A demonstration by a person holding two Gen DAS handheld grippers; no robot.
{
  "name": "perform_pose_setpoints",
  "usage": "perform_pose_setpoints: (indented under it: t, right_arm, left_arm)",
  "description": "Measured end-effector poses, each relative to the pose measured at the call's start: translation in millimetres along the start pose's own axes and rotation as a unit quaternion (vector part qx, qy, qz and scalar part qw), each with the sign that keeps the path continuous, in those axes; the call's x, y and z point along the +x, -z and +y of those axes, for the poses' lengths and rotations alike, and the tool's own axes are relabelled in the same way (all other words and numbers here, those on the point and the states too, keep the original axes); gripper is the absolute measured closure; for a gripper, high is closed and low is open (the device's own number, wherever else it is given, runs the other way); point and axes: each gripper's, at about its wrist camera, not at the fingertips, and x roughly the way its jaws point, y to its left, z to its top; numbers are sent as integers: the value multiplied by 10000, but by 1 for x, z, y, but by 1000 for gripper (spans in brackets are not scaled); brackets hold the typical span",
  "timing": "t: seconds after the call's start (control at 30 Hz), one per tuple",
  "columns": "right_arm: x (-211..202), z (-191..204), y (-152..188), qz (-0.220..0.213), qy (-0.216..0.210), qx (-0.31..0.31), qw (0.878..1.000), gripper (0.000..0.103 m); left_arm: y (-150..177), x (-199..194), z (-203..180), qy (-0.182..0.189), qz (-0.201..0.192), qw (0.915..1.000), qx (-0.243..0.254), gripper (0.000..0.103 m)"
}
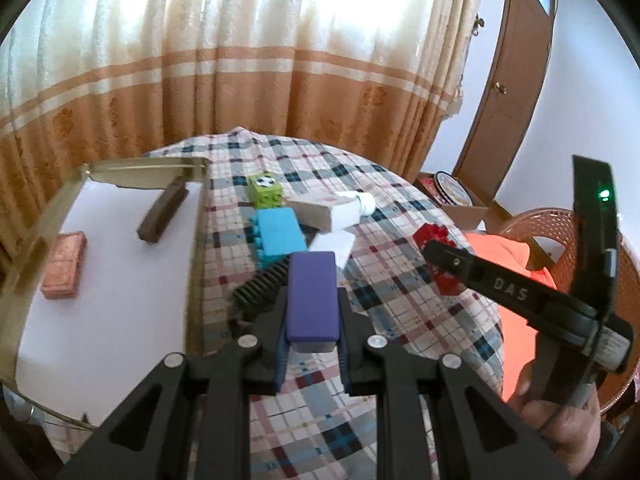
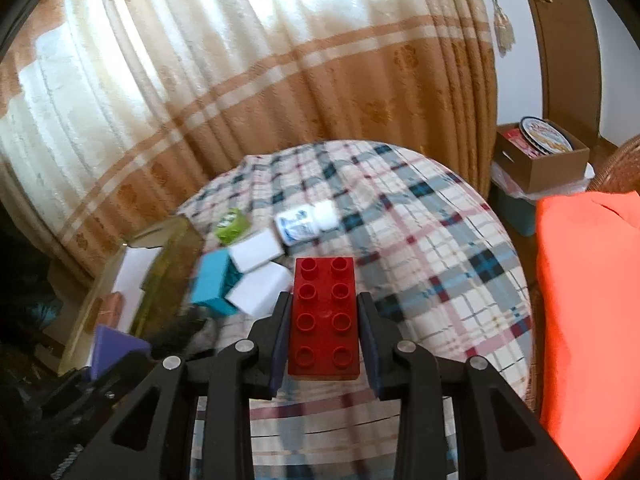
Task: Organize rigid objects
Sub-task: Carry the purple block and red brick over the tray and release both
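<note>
My left gripper [image 1: 312, 312] is shut on a purple block [image 1: 312, 300], held above the plaid tablecloth [image 1: 400, 300] just right of the tray. My right gripper [image 2: 324, 320] is shut on a red studded brick [image 2: 325, 320], held over the cloth; in the left wrist view it shows at the right [image 1: 436, 256]. On the cloth lie a blue brick [image 1: 280, 234], a green cube [image 1: 266, 190], a wooden block [image 1: 316, 212], white blocks [image 2: 256, 250] and a white bottle [image 2: 306, 220]. The gold-rimmed white tray [image 1: 100, 320] holds a pink block [image 1: 64, 266] and a dark brown bar [image 1: 162, 216].
A black ribbed object [image 1: 260, 286] lies beside the tray under the purple block. An orange cloth [image 2: 588, 320] lies at the right. A cardboard box [image 2: 544, 152] with a tin stands beyond the table. Curtains hang behind, and a wicker chair [image 1: 560, 224] is at the right.
</note>
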Motion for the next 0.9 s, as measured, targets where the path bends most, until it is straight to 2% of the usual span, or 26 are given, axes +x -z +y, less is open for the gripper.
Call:
perform_pose_setpoints:
  t: [0.27, 0.5, 0.9]
  right_arm:
    - [-7, 40, -1, -62, -310, -271, 9991, 69]
    - [-10, 77, 0, -57, -561, -567, 9968, 69]
    - [-9, 131, 7, 16, -907, -1038, 9905, 69]
  left_arm:
    - [-9, -18, 26, -377, -247, 9989, -129, 85]
    - [-11, -24, 58, -657, -296, 9966, -406, 85]
    - [-8, -41, 121, -1171, -396, 9878, -946, 85]
